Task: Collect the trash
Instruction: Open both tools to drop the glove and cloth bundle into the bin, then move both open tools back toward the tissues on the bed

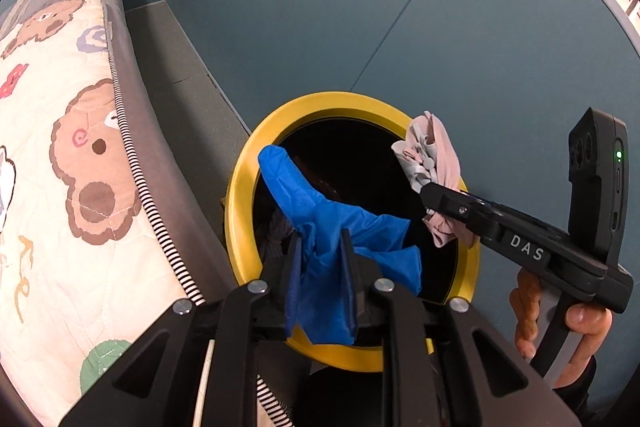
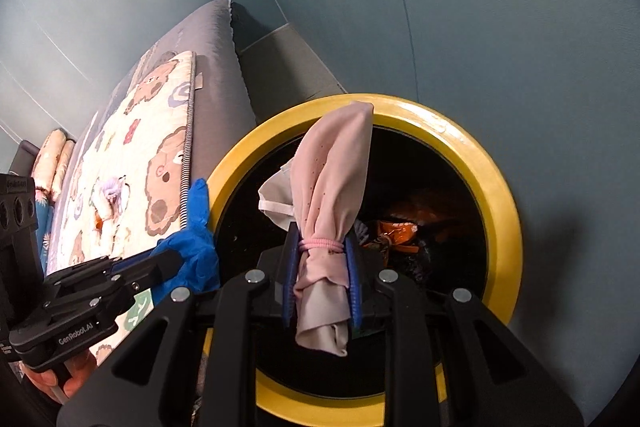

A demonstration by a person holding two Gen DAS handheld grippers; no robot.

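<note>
Left claw (image 1: 320, 251) is gripping a blue glove (image 1: 320, 211), right claw (image 2: 322, 259) a pink cloth (image 2: 332, 195), both lengthwise over the yellow-rimmed bin (image 2: 496, 179) beside the bed (image 1: 80, 147).

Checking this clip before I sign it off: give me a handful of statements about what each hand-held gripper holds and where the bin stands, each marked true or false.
1. The left hand-held gripper is shut on a blue glove. True.
2. The right hand-held gripper is open and holds nothing. False: it is shut on a pink cloth tied with a pink hair band.
3. Both items are held over the opening of the yellow-rimmed bin. True.
4. The bin is empty. False: an orange wrapper lies inside.
5. The bin stands beside a bed covered with a bear-print quilt. True.
</note>
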